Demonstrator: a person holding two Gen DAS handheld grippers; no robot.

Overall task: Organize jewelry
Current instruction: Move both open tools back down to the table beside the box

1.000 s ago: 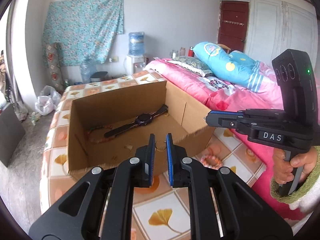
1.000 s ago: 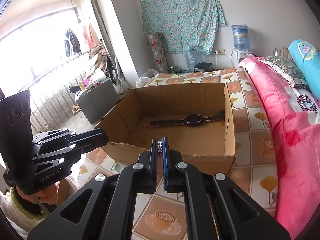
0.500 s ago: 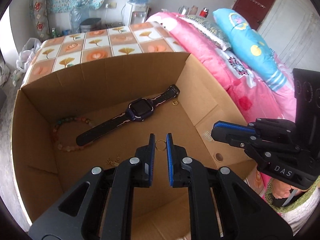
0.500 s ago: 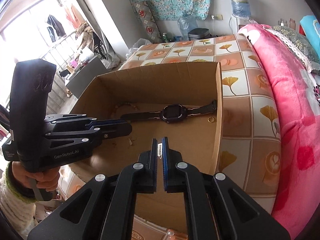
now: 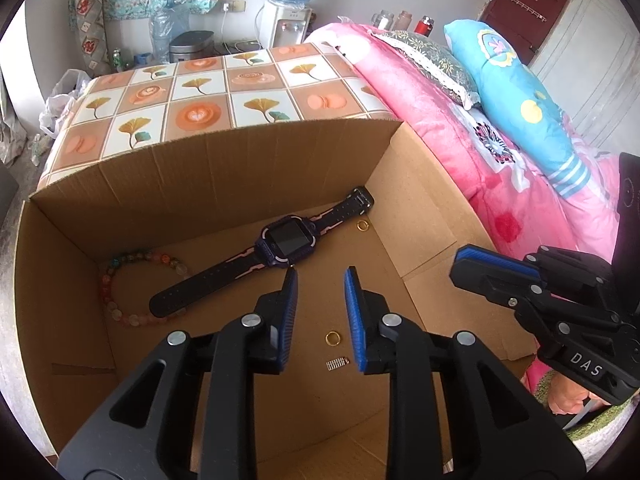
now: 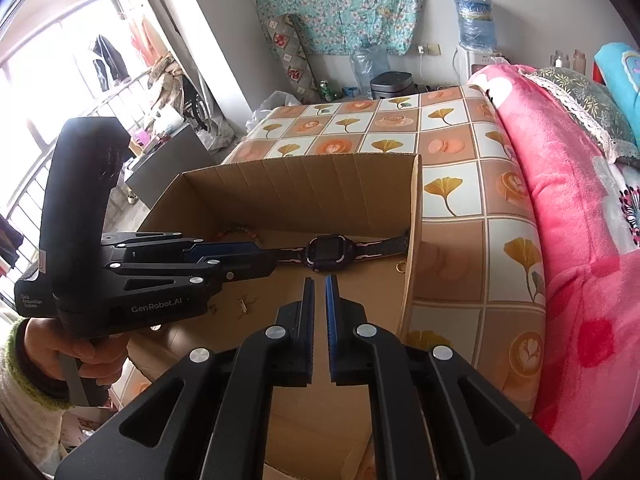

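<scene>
A cardboard box (image 5: 208,168) stands on the tiled table. In it lie a black and purple watch (image 5: 288,240), a bead bracelet (image 5: 116,280), a gold ring (image 5: 362,225) by the right wall, a second gold ring (image 5: 332,337) and a small silver comb-like piece (image 5: 337,364). My left gripper (image 5: 320,280) is open and empty above the second ring. My right gripper (image 6: 319,286) is slightly open and empty over the box (image 6: 320,196); it also shows in the left wrist view (image 5: 496,270). The watch (image 6: 326,254) and a ring (image 6: 400,267) show there too.
A pink blanket (image 5: 460,120) and blue pillow (image 5: 520,92) lie on the bed to the right of the table (image 5: 192,92). Small gold bits (image 6: 244,306) lie on the box floor. A water dispenser (image 5: 288,12) stands at the back wall.
Both grippers have opened. The gold ring dropped from my left gripper and the silver piece from my right one; both now lie on the box floor. Both grippers moved lower into the box.
</scene>
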